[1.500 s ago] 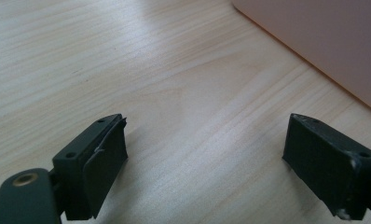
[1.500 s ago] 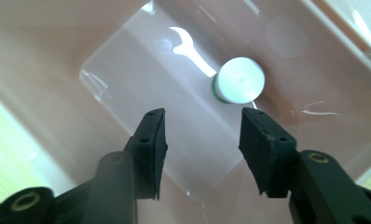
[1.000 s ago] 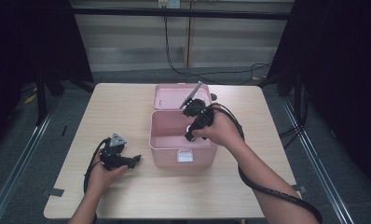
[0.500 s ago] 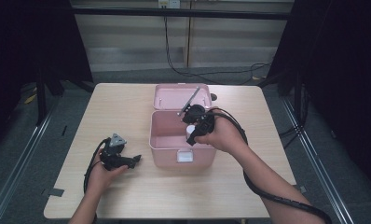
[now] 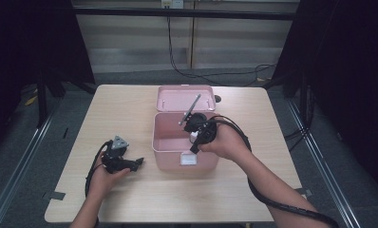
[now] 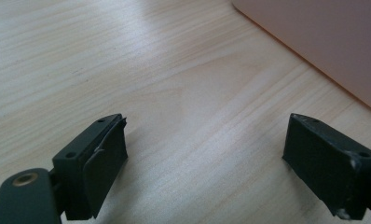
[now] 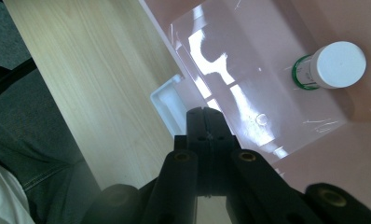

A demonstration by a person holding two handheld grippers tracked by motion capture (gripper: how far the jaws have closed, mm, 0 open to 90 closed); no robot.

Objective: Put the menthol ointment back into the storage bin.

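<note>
Small bottle (image 7: 332, 65) stands upright inside the pink box (image 5: 184, 142), near its wall. Likely light, rigid, slick; grip below the white cap. Right gripper (image 7: 206, 116), jaws just closed, clenched empty above the box; left gripper (image 6: 207, 163) released beside it.

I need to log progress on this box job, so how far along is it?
Done: the pink box stands open with a white-capped bottle upright inside. In hand: the right gripper is over the box, its jaws having just closed with nothing between them. Left: the lid looks not yet closed; the left gripper rests open beside it.

bottle (image 7: 332, 65) in box (image 5: 164, 142) | box mid-table (image 5: 106, 114), lid (image 5: 177, 99) apparently behind
</note>
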